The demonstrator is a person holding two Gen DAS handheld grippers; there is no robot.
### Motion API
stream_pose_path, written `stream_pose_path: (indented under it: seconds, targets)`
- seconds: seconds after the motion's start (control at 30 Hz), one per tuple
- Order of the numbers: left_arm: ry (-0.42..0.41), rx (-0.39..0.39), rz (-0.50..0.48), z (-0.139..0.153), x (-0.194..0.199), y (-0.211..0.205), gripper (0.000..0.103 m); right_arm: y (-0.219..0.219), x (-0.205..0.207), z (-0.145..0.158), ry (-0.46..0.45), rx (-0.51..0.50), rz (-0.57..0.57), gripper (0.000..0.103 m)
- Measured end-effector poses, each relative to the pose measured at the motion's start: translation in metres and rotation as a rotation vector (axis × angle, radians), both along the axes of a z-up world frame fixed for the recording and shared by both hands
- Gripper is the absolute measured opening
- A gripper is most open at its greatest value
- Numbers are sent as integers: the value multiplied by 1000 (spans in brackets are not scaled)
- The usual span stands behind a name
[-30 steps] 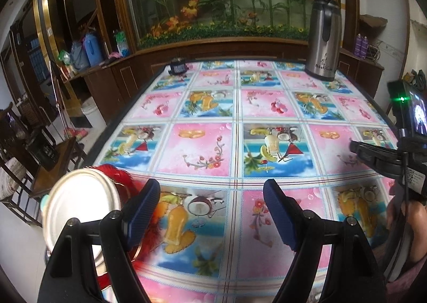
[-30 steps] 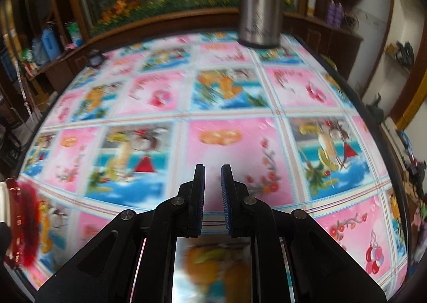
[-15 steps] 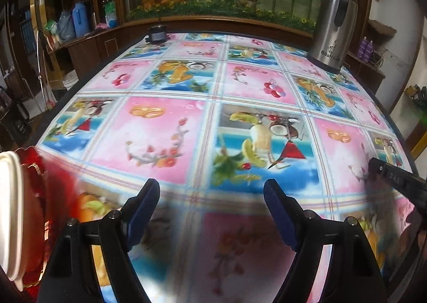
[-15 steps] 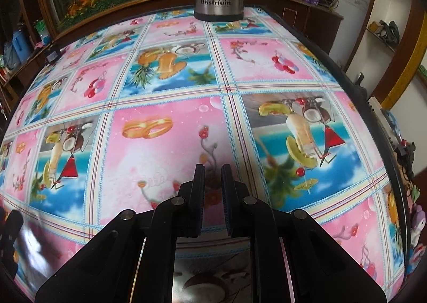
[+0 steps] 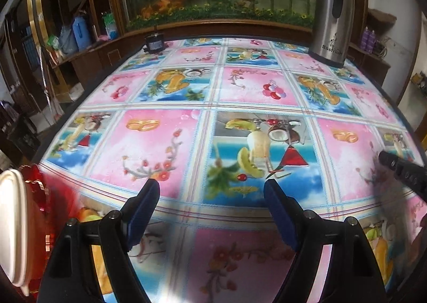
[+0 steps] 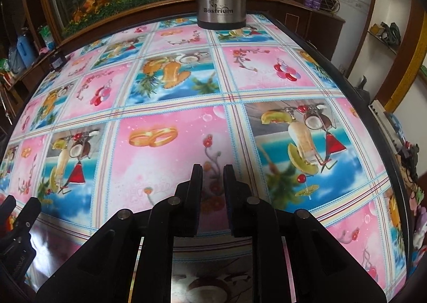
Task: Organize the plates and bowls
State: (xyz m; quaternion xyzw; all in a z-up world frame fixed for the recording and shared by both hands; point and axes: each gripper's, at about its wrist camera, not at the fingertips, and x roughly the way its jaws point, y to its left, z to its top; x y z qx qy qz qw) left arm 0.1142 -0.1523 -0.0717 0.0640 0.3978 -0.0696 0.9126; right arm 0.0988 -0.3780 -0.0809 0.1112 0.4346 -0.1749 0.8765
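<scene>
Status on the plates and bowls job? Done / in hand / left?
Done: nothing visible; no dishes sit arranged on the patterned tablecloth.
In hand: nothing. The left gripper is open and empty; the right gripper is nearly shut with nothing between its fingers.
Left: seemingly everything. A white dish and a red dish sit blurred at the left view's edge, untouched. Whether more dishes exist can't be told.

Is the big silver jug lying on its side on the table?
No, the silver jug stands upright at the far side of the table, on the colourful fruit-patterned cloth.
</scene>
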Motion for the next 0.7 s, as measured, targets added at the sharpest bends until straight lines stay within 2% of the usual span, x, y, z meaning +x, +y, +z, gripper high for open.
stream_pose_path:
  seconds: [0.07,0.17,0.23,0.43,0.53,0.7]
  targets:
    - [-22,25,18,5,-6,5,80,7,-3,9,-71,33,56,15]
    - [-41,-4,25,17,-17,17,80,27,-10,21,-170,99,184,16]
    - [-67,-14,47,30,-26,28,80,43,-16,29,-226,116,249,31]
    - [-174,-34,103,66,-56,66,81,97,-40,54,-363,143,375,35]
    - [-215,-58,147,80,-74,95,86,136,-53,64,-423,199,453,40]
    - [-316,-57,276,96,-103,146,103,204,-64,76,-431,186,584,40]
